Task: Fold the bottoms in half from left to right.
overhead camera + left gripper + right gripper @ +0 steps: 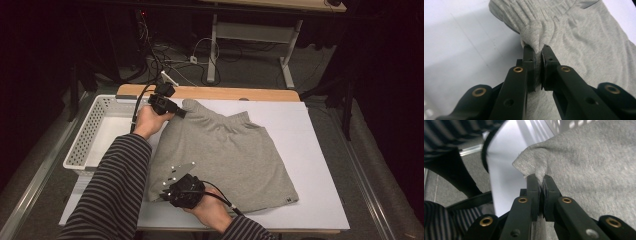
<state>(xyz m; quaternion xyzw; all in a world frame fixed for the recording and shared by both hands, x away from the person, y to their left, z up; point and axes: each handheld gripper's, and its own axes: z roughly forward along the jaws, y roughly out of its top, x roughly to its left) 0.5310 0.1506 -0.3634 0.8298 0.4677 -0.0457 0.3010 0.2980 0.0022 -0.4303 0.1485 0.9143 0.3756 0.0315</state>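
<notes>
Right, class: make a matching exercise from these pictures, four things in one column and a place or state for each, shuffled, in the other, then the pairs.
Things:
1. grey shorts
2. white basket
3. left gripper
4. right gripper

Places or states:
A. stands at the table's left edge
B. pinches the ribbed waistband
C. spread on the white sheet
D. pinches a hemmed corner

Pairs: 1-C, 2-A, 3-B, 4-D

A white-topped table (320, 165) carries grey shorts (225, 155) and, at its left, a white basket (92, 127).
</notes>
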